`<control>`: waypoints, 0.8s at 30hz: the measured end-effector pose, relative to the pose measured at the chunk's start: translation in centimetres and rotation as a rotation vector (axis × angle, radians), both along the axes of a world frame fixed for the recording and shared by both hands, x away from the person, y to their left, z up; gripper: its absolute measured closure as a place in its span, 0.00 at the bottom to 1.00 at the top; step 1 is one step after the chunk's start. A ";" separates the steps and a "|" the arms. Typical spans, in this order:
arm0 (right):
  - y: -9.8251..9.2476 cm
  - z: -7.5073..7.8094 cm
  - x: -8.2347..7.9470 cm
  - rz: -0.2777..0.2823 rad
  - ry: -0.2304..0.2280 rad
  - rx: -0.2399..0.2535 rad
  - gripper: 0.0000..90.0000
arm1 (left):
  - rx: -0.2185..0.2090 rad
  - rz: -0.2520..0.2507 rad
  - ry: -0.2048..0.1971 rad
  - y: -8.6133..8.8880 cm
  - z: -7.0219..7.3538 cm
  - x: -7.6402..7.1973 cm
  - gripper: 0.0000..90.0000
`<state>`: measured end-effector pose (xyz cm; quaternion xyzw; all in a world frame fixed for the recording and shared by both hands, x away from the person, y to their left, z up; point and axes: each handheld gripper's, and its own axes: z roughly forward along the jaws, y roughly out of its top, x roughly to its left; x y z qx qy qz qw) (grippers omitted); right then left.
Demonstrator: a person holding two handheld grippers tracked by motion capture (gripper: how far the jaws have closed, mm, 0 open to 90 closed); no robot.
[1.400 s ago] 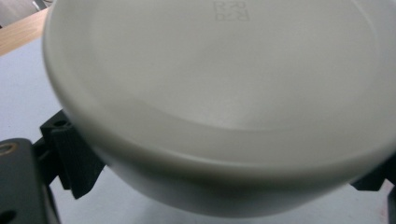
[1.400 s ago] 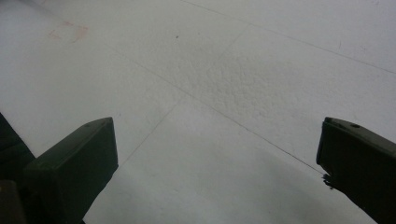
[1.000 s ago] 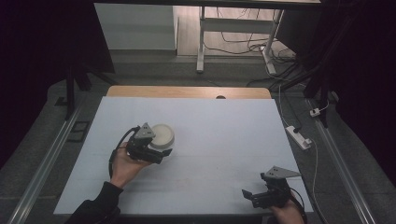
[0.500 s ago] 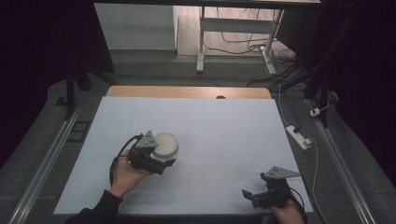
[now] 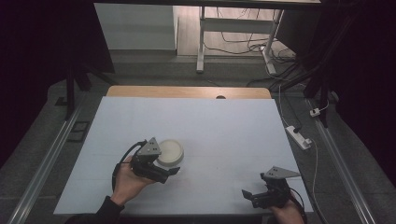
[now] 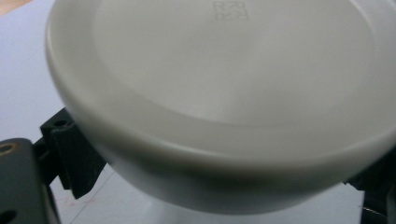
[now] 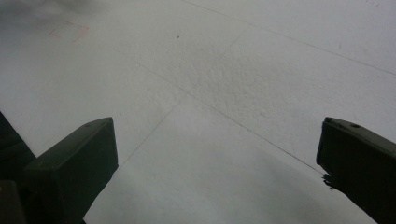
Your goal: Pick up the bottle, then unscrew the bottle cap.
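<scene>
White and smooth, the small bowl (image 5: 169, 152) is the thing we work with. In the high view it sits on the pale table sheet (image 5: 224, 126), in the near left part, well apart from the wooden strip (image 5: 187, 91) at the far edge. Our left gripper (image 5: 161, 169) is right beside the bowl on its near side. In the left gripper view the bowl (image 6: 219, 102) is very close between the black jaws, one at each side of its wall. We judge that the jaws grasp the bowl, but the contact itself is hidden behind the rim.

What could go wrong: the wall is rounded and glossy, so if the jaws press only low on the curve, the bowl may slide out or tip when we lift it. A fast turn of the hand could also make it rotate in the grip.

Inside, the bowl looks empty; we see only a faint moulded mark on its bottom.

Our right gripper (image 5: 261, 196) rests far to the right of the bowl, near the table's front edge, its jaws spread wide over bare sheet (image 7: 210, 107).
</scene>
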<state>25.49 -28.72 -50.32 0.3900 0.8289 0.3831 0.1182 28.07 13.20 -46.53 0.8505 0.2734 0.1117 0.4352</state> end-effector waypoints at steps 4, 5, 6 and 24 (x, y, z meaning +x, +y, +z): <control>0.0 0.0 0.0 0.001 0.001 0.000 0.00 | -0.008 -0.020 0.001 -0.5 0.1 -0.4 0.08; 0.0 0.0 0.0 0.001 0.001 0.000 0.00 | -0.009 -0.026 0.001 -0.6 0.1 -0.5 0.08; 0.0 0.0 0.0 0.001 0.000 -0.001 0.00 | -0.008 -0.031 0.000 -0.7 0.2 -0.6 0.08; 0.0 0.1 -0.1 -0.006 -0.023 -0.002 0.00 | -0.005 -0.062 0.001 -1.6 0.1 -0.9 0.08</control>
